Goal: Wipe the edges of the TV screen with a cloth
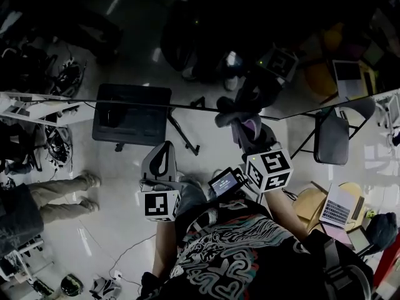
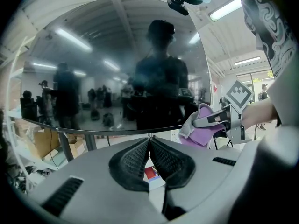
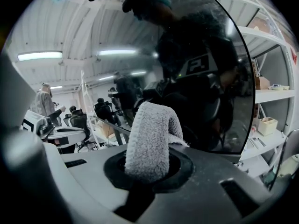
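The TV screen is a big dark glossy panel, and its lower edge crosses the head view. My right gripper is shut on a grey and purple cloth, which lies against that lower edge. From the left gripper view, the cloth and right gripper sit at the screen's bottom right edge. In the right gripper view the grey cloth sticks up between the jaws, in front of the screen. My left gripper hangs just below the edge, shut and holding nothing, its pads touching.
A person stands on the floor at the left. A dark boxy object and stand legs sit under the screen. A folding chair and a round table bearing a laptop are at the right. Shelves stand beside the TV.
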Demonstrator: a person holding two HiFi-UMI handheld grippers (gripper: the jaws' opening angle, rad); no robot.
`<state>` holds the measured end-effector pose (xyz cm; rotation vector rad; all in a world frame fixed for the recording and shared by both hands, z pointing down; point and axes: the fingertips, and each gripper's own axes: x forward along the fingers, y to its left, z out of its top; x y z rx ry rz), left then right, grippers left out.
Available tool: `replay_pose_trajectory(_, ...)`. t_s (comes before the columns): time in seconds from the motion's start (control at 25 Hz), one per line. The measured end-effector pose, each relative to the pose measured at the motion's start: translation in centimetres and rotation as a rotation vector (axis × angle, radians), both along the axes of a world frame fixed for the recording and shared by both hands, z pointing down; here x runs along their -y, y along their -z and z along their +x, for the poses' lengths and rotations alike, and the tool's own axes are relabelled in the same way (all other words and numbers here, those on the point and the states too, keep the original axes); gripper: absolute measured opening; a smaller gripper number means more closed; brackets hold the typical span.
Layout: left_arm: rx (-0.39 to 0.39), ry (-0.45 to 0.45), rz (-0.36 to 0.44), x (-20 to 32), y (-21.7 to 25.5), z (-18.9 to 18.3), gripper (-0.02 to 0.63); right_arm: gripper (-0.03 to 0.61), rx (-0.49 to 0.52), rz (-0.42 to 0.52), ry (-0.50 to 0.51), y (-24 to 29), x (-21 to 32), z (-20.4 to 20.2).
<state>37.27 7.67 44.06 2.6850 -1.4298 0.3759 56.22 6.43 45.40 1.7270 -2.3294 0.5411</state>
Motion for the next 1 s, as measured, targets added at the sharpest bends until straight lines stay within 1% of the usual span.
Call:
replay_pose_trajectory(0.64, -0.008, 0.023, -0.015, 1.4, -0.6, -3.1, 0.018, 0.061, -0.006, -0.012, 0.003, -0.2, 1.4, -3.4)
replay_pose_trajectory(1.0, -0.018, 0.054, -0.022, 2.3, -0.6, -5.4, 0.018, 0.061, -0.005, -0.014, 0.016, -0.2, 2.3, -5.6)
